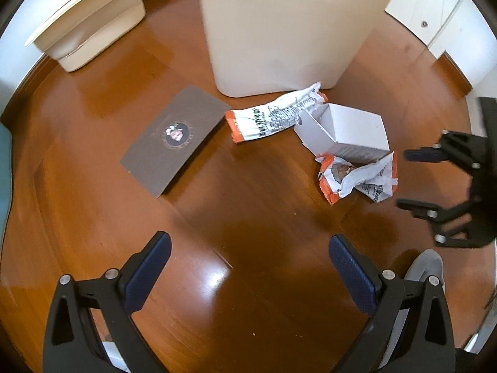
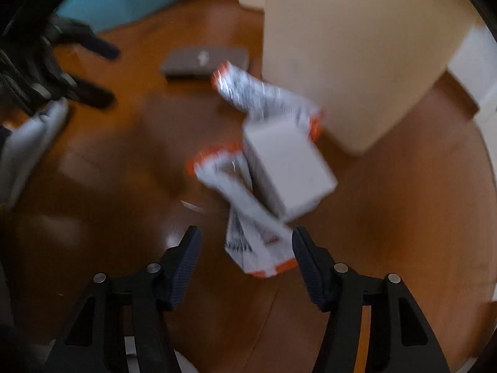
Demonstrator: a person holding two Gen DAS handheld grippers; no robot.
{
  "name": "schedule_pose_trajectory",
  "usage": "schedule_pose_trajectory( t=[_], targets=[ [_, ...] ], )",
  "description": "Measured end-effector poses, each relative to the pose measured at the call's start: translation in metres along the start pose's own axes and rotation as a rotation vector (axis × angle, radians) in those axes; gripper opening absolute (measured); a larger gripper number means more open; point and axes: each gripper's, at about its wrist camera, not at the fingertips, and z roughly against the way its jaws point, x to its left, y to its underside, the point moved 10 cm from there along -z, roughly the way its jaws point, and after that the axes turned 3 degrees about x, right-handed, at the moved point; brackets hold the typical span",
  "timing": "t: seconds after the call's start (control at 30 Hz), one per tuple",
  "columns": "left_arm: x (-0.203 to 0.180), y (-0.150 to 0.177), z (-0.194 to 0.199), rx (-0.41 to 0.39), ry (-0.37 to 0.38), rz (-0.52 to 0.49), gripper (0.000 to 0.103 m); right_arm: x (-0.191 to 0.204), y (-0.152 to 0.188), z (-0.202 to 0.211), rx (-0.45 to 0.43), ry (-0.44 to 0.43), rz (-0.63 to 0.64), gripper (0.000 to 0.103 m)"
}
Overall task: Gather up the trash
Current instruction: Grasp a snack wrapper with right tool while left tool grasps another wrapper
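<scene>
Trash here means a crumpled wrapper (image 2: 257, 242), a white box (image 2: 285, 168), a second wrapper (image 2: 264, 96) and a brown card (image 2: 205, 59), all on the wood floor (image 2: 388, 217) at the foot of a cream bin (image 2: 341, 56). In the right wrist view the right gripper (image 2: 245, 255) has its jaws partly open and empty, the near end of the crumpled wrapper lying between them, apparently untouched; its long axis runs up the frame toward the box. The left gripper (image 1: 250, 258) is wide open over bare floor, holding nothing, with the card (image 1: 174, 136) at upper left. The right hand is judged nearer. Motion blur smears the right view, so contact is hard to confirm; the bin's top is cut off.
</scene>
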Motion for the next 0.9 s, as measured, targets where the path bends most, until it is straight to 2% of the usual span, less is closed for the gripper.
schedule_pose_trajectory(
  t=[0.1, 0.2, 0.27, 0.33, 0.37, 0.4, 0.47, 0.53, 0.6, 0.67, 0.73, 0.77, 0.8, 0.83, 0.87, 0.9],
  targets=[
    [-0.009, -0.012, -0.004, -0.01, -0.015, -0.084, 0.103, 0.0, 0.005, -0.026, 0.036, -0.041, -0.018, 0.063],
    [-0.022, -0.032, -0.008, -0.041, -0.091, -0.283, 0.103, 0.003, 0.003, -0.04, 0.058, 0.01, 0.038, 0.063],
    [-0.034, -0.047, -0.013, -0.073, -0.175, -0.478, 0.103, 0.003, 0.001, -0.044, 0.055, 0.027, 0.042, 0.063],
    [-0.042, -0.058, -0.019, -0.1, -0.251, -0.627, 0.103, 0.002, 0.001, -0.048, 0.059, 0.057, 0.061, 0.063],
    [-0.046, -0.066, -0.025, -0.11, -0.287, -0.708, 0.103, 0.003, 0.001, -0.05, 0.063, 0.054, 0.065, 0.063],
    [-0.048, -0.07, -0.029, -0.111, -0.301, -0.741, 0.103, 0.005, 0.003, -0.052, 0.068, 0.04, 0.063, 0.062],
    [-0.051, -0.083, -0.042, -0.097, -0.3, -0.779, 0.103, 0.009, 0.004, -0.053, 0.071, 0.007, 0.051, 0.046],
    [-0.051, -0.095, -0.059, -0.049, -0.259, -0.757, 0.103, 0.012, 0.008, -0.049, 0.073, -0.015, 0.04, 0.037],
    [-0.05, -0.1, -0.072, 0.004, -0.218, -0.724, 0.103, 0.019, 0.012, -0.044, 0.077, -0.04, 0.036, 0.034],
    [-0.05, -0.106, -0.077, -0.002, -0.203, -0.713, 0.103, 0.028, 0.019, -0.036, 0.072, -0.063, 0.026, 0.032],
    [-0.05, -0.106, -0.082, 0.015, -0.188, -0.71, 0.1, 0.036, 0.026, -0.025, 0.058, -0.086, 0.001, 0.026],
    [-0.051, -0.104, -0.085, 0.026, -0.181, -0.713, 0.092, 0.04, 0.03, -0.018, 0.048, -0.098, -0.016, 0.024],
    [-0.05, -0.101, -0.089, 0.034, -0.183, -0.719, 0.067, 0.042, 0.03, -0.013, 0.037, -0.107, -0.03, 0.022],
    [-0.048, -0.1, -0.093, 0.045, -0.191, -0.719, 0.048, 0.045, 0.034, -0.006, 0.022, -0.117, -0.055, 0.019],
    [-0.045, -0.098, -0.096, 0.067, -0.198, -0.708, 0.035, 0.044, 0.028, 0.0, 0.01, -0.126, -0.079, 0.018],
    [-0.042, -0.094, -0.097, 0.085, -0.185, -0.69, 0.03, 0.046, 0.029, 0.005, -0.005, -0.134, -0.108, 0.018]
  ],
)
